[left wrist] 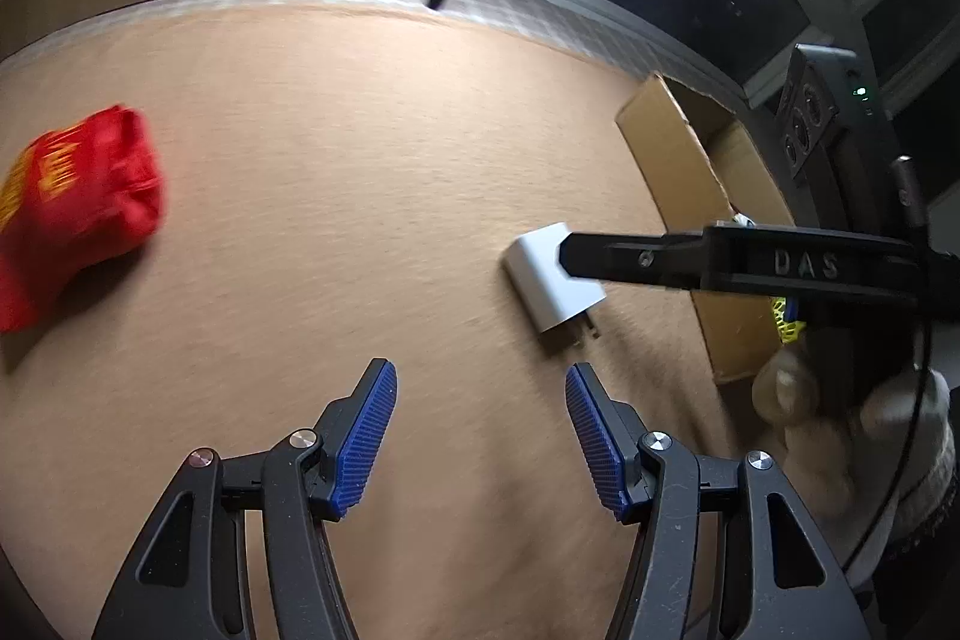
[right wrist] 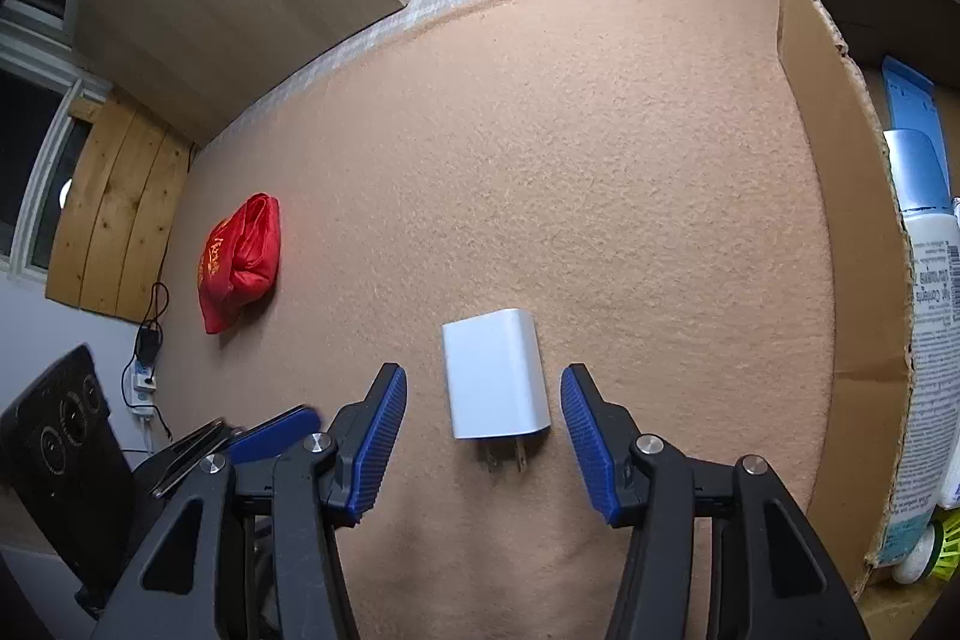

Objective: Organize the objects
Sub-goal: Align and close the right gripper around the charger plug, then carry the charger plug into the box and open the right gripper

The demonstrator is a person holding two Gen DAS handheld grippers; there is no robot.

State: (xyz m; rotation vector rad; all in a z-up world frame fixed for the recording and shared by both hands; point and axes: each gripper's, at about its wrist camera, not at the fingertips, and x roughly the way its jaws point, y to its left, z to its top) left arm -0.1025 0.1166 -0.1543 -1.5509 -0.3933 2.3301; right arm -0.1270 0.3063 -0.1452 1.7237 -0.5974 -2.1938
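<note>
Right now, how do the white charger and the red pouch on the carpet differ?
The white wall charger is a rigid, smooth block with two metal prongs; the red pouch is soft, crumpled fabric with gold print. The charger lies just ahead of the right hand-held gripper, lined up with the gap between its open fingers; the pouch lies far off to the left, with no gripper near. The charger is nearer the cardboard box. Both rest loose on the tan carpet.
</note>
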